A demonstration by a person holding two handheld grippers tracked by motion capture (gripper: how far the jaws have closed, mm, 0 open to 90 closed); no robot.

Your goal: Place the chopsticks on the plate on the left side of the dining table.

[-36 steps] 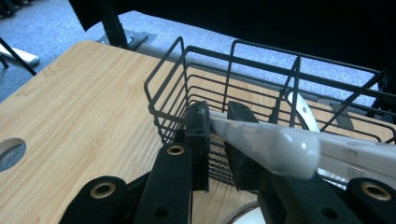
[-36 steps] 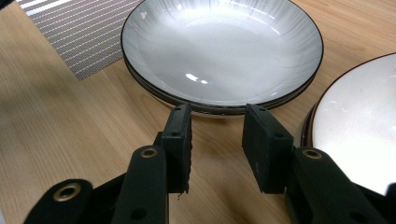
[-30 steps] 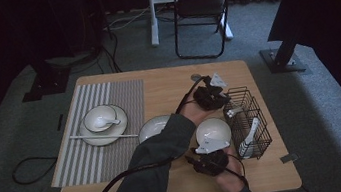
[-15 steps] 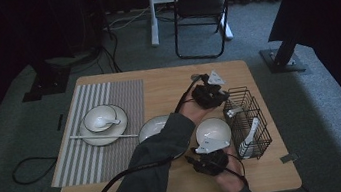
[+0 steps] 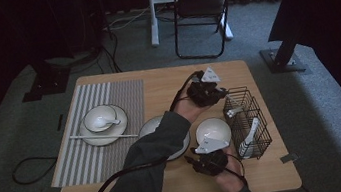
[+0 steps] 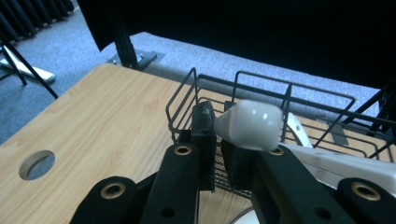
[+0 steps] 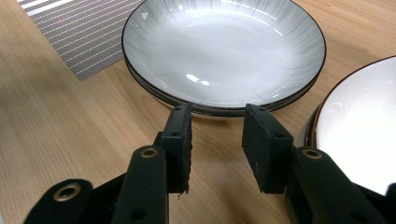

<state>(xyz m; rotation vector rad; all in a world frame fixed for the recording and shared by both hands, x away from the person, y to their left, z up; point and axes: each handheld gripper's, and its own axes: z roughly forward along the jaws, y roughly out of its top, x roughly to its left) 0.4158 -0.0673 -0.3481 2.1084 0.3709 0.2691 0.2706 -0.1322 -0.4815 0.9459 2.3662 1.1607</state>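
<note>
My left gripper [image 5: 221, 94] reaches across the table to the black wire basket [image 5: 248, 115]. In the left gripper view it [image 6: 218, 135] is shut on a white spoon [image 6: 250, 123], whose bowl sticks out above the jaw tips. The handle trails off to the right, above the basket [image 6: 261, 80]. Another white spoon [image 5: 251, 132] stands inside the basket. My right gripper [image 5: 193, 155] rests near the table's front edge. In the right gripper view it [image 7: 217, 135] is open, with bare wood between its fingers, just short of a grey plate [image 7: 224, 46].
A white bowl [image 5: 212, 129] sits between the basket and a stack of plates [image 5: 155, 125]. On the striped placemat [image 5: 109, 102] at the left are a plate with a bowl and spoon [image 5: 101, 120] and chopsticks [image 5: 103, 136]. A chair [image 5: 199, 6] stands beyond the table.
My left gripper has risen slightly beside the basket with the spoon in it. The right gripper has stayed where it was.
</note>
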